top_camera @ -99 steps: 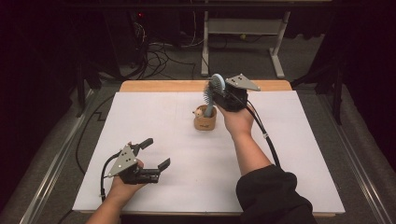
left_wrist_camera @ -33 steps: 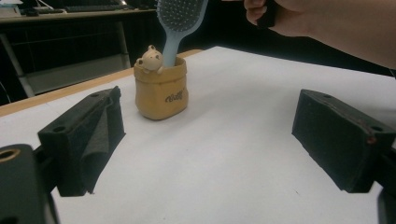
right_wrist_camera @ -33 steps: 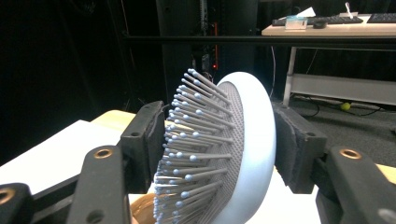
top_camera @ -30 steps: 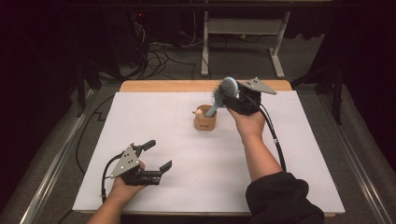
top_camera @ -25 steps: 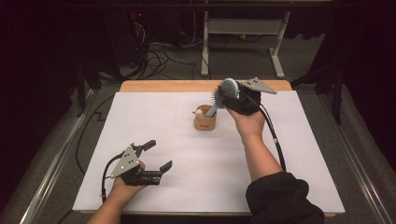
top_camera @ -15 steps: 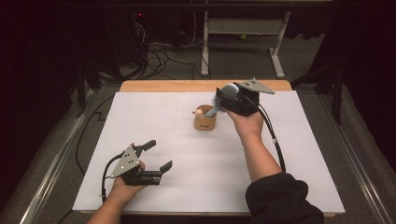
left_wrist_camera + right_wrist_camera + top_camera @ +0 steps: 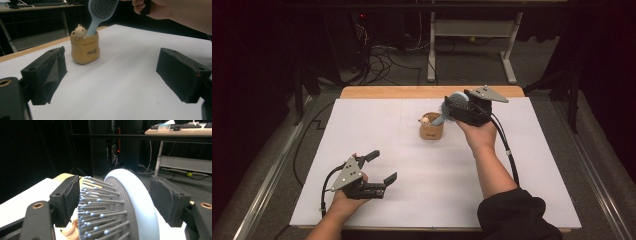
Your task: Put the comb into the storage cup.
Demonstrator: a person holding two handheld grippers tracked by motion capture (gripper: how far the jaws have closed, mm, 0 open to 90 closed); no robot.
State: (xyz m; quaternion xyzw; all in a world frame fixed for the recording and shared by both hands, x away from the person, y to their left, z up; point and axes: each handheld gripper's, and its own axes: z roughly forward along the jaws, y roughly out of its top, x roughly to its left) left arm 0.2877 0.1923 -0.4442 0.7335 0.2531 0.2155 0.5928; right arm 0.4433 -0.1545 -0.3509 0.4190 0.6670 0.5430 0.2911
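The brush (image 7: 451,106) stands handle-down in the pouch (image 7: 431,131) mid-bench (image 7: 377,125), beside 1 small bear (image 7: 79,31). The right gripper (image 7: 462,106) has just been opening, apparently off the brush head between its fingers. The left gripper (image 7: 379,166) rests apart, empty.

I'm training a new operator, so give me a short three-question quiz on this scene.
1. True or false: the light blue plastic hairbrush lies flat on the white table.
2. What peeks from the tan fabric pouch beside the brush handle? A a small bear figure; B a comb; C a pen.
3. Fill in: the left claw is ____, holding nothing.
Key: 1 false, its handle stands in the pouch; 2 A; 3 open.
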